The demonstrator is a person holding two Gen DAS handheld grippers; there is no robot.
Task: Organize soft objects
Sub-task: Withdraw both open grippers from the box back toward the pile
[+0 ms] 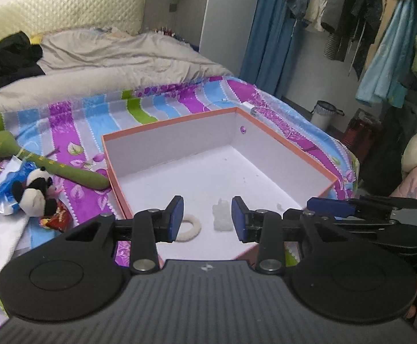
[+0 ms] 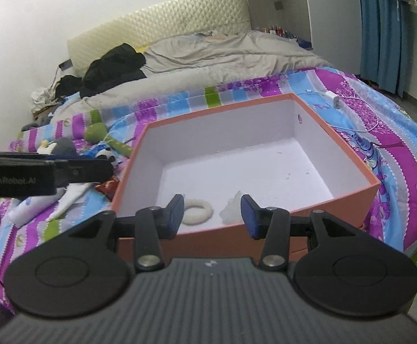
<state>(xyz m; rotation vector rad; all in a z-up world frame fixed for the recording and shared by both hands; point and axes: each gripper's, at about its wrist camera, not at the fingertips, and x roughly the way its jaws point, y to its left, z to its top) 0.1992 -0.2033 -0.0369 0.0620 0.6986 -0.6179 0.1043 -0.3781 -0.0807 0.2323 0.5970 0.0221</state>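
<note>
On left tongs [image 2: 91, 169]: "GenRobot.AI" lettering.

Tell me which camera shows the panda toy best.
The left wrist view: the panda toy lies in full sight left of the box. In the right wrist view the left gripper's body hides most of the panda.

The box [image 1: 320, 169] looked like stiff card, matt orange outside and matt white inside. In it lay a fuzzy white ring [image 2: 197, 211] and a translucent, waxy lump [image 1: 222, 215]. The bedsheet [image 1: 73, 114] was printed woven cloth, the quilt [image 1: 116, 57] a soft brushed fabric. The panda [image 1: 35, 192] was plush; the green toy [image 1: 10, 146] looked felt-like. Both grippers [image 1: 207, 219] [image 2: 212, 215] were matt black plastic with blue rubbery pads [image 1: 238, 218] and shiny metal pivots.
</note>
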